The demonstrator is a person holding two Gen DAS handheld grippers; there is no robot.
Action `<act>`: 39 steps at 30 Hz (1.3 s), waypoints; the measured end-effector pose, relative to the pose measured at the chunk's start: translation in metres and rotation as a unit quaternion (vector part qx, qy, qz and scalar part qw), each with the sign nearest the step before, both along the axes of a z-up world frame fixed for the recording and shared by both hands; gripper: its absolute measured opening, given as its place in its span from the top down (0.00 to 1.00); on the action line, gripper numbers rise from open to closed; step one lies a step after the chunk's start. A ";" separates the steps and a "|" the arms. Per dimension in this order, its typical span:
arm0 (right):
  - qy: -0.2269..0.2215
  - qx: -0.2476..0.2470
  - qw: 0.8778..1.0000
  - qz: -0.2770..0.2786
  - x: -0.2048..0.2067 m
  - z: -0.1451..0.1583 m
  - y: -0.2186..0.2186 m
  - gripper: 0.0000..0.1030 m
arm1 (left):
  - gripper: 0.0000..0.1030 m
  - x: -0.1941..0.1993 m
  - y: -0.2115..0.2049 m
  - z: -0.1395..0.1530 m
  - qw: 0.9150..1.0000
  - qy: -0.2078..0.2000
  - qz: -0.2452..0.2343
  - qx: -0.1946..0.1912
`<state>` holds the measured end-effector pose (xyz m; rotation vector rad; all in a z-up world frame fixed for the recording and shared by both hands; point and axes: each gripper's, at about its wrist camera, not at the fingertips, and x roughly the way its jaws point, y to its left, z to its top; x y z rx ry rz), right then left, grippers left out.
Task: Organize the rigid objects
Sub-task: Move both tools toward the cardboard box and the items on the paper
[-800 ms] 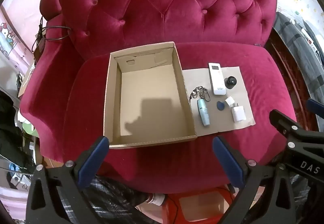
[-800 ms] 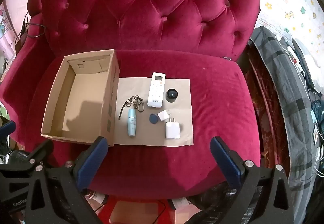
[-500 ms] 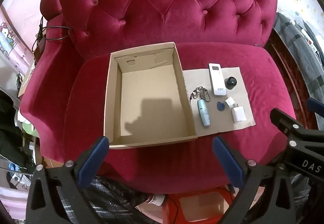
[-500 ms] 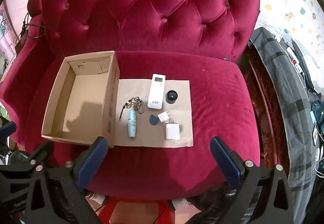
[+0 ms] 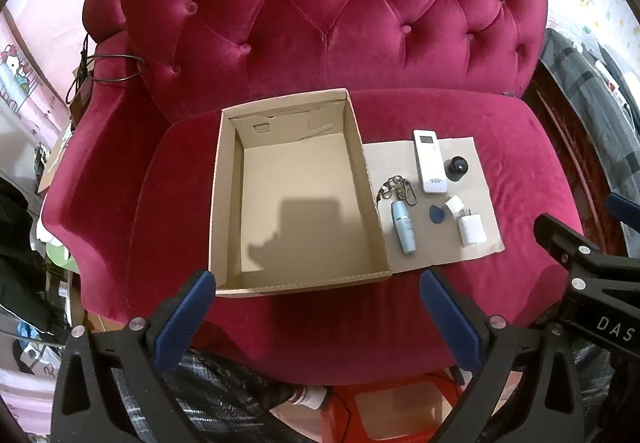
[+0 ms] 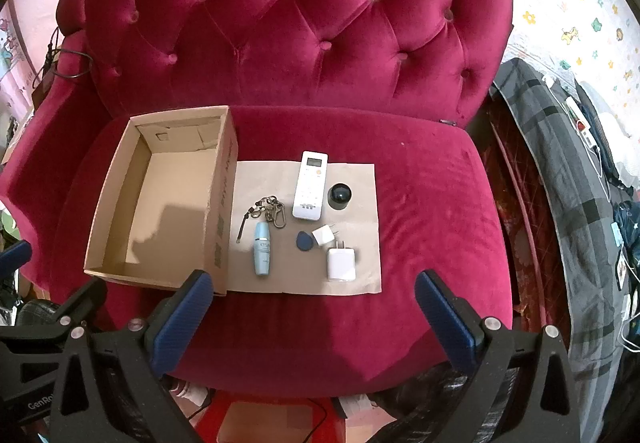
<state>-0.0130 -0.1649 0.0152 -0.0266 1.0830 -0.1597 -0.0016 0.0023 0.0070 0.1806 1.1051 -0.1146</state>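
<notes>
Both my claws hang wide and empty, the left claw over the near edge of the cardboard box, the right claw below the cardboard sheet. Nothing has changed over the last moment, so organizing has not begun. From the right claw, the remote lies at twelve o'clock, the small bottle at eleven, the charger at one, the box at ten, empty.

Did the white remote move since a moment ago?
No. The white remote lies on the cardboard sheet beside the black cap, exactly as before, at the same spot relative to the box.
</notes>
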 end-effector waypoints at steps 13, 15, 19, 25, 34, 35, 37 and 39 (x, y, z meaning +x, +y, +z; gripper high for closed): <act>-0.012 0.002 1.000 0.001 -0.005 0.007 0.000 0.00 | 0.00 -0.006 -0.002 0.009 1.000 -0.014 0.002 0.006; -0.012 0.000 1.000 0.001 -0.005 0.007 0.000 0.00 | 0.00 -0.006 -0.003 0.011 1.000 -0.016 0.002 0.007; -0.017 -0.001 1.000 0.000 -0.006 0.010 0.001 0.00 | 0.00 -0.007 -0.003 0.013 1.000 -0.020 0.001 0.006; -0.022 0.001 1.000 0.002 -0.008 0.012 0.002 0.00 | 0.00 -0.010 -0.001 0.014 1.000 -0.022 0.004 0.008; -0.023 -0.005 1.000 0.005 -0.005 0.010 0.004 0.00 | 0.00 -0.006 -0.001 0.012 1.000 -0.020 0.004 0.006; -0.023 -0.005 1.000 0.005 -0.004 0.008 0.004 0.00 | 0.00 -0.004 -0.002 0.011 1.000 -0.020 0.002 0.005; -0.021 -0.003 1.000 0.005 -0.003 0.007 0.003 0.00 | 0.00 0.000 0.001 0.008 1.000 -0.016 0.001 0.001; -0.019 -0.002 1.000 0.002 0.001 0.005 0.002 0.00 | 0.00 0.006 0.001 0.006 1.000 -0.012 -0.001 -0.002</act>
